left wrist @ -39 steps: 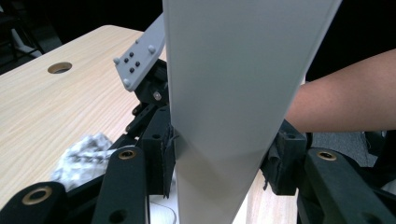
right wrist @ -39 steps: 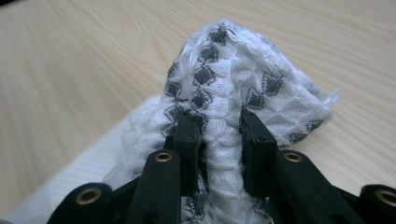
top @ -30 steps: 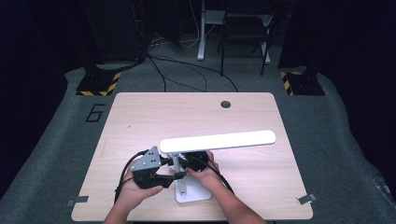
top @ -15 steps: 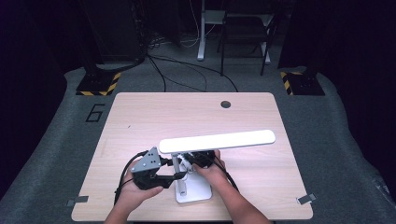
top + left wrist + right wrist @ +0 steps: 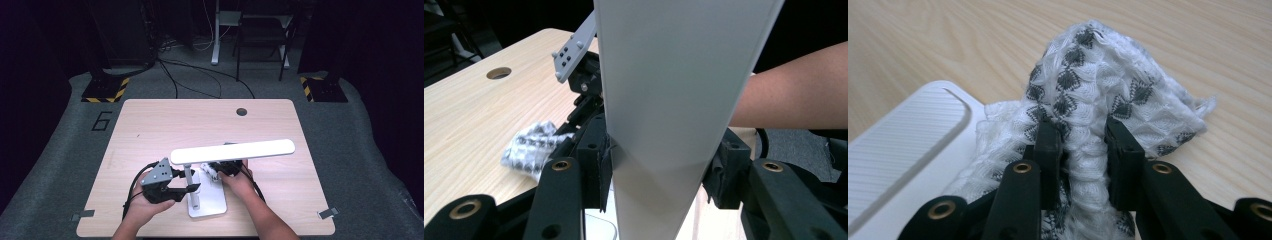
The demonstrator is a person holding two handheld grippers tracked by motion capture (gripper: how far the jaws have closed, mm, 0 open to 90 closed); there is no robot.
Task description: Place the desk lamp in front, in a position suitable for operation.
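Compared with a second ago, the right gripper (image 5: 216, 169) has slid sideways from beside the lamp's stem out over the far right part of the lamp's base (image 5: 210, 200), taking the cloth (image 5: 209, 170) with it. The left gripper (image 5: 187, 181) and the lamp (image 5: 232, 151) sit where they did.

The cloth is a small white rag of waffle weave with dark grey diamond marks, bunched into a soft, crumpled wad. In the right gripper view it (image 5: 1088, 100) bulges up between and above the two black fingers (image 5: 1048, 150), which are pinched tight on its middle; its loose end lies on the wooden table (image 5: 1198, 45), and its near edge laps onto the ribbed white base (image 5: 903, 135).

The lamp is white, with a long flat light bar held level above the table on a thin stem that rises from a flat rectangular base near the table's front edge. In the left gripper view the stem (image 5: 664, 150) stands upright between the fingers (image 5: 596, 160), which are closed on it from both sides at a middling width.

Both forearms come in from the bottom of the high view. The left hand (image 5: 142, 207) is left of the base with its gripper pointing right. The right hand (image 5: 240, 181) reaches under the light bar, its gripper pointing left and slightly away.
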